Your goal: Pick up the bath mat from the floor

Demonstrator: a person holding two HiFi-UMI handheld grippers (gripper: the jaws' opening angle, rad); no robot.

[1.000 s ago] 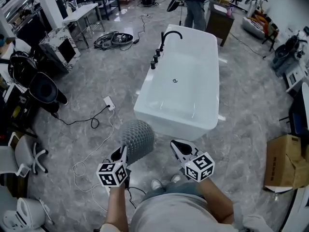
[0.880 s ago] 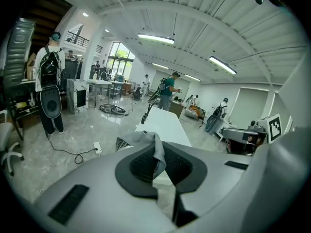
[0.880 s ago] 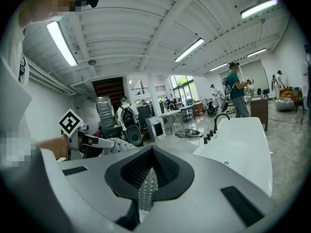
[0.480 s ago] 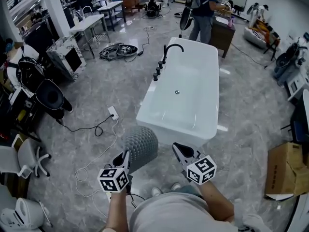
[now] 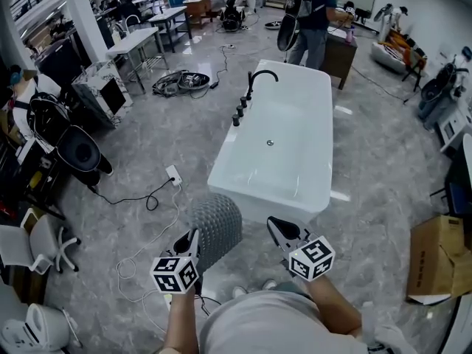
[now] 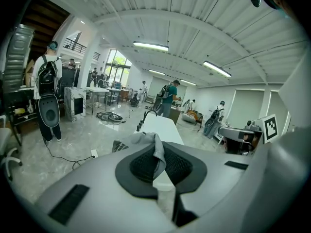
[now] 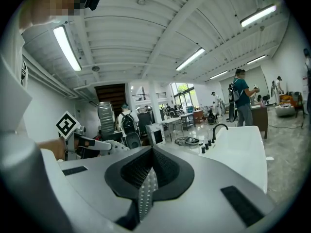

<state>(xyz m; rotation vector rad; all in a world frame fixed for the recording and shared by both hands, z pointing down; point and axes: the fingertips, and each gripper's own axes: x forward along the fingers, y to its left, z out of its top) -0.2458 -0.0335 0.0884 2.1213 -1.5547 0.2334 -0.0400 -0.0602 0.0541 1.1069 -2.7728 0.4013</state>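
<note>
Grey nubbed bath mat (image 5: 214, 226): off the grey marbled floor (image 5: 169, 124), hanging bunched in front of the person's torso, between both tools, bulk nearer the left one. Left gripper (image 5: 192, 236) clamped on a fold of it, fabric pinched between closed pads. Right gripper (image 5: 274, 224) closed too, thin dotted strip of mat edge pinched between its pads.

Directly ahead: white freestanding bathtub (image 5: 280, 139) with black arched faucet (image 5: 259, 76), near end just beyond the mat. On floor left of tub: white power strip (image 5: 172, 175) with black cable (image 5: 140, 198); white cord loops (image 5: 133, 264) nearer the feet. At right: brown cardboard box (image 5: 435, 253). At tub's far end: person with backpack (image 5: 313, 13).

Head view shows mat bulk by the left tool only; grip on the right side readable only in right gripper view. Same view catches the left tool's marker cube (image 7: 68, 125) at its left edge. Ceiling strip lights (image 6: 150, 46) seen in gripper views only.
</note>
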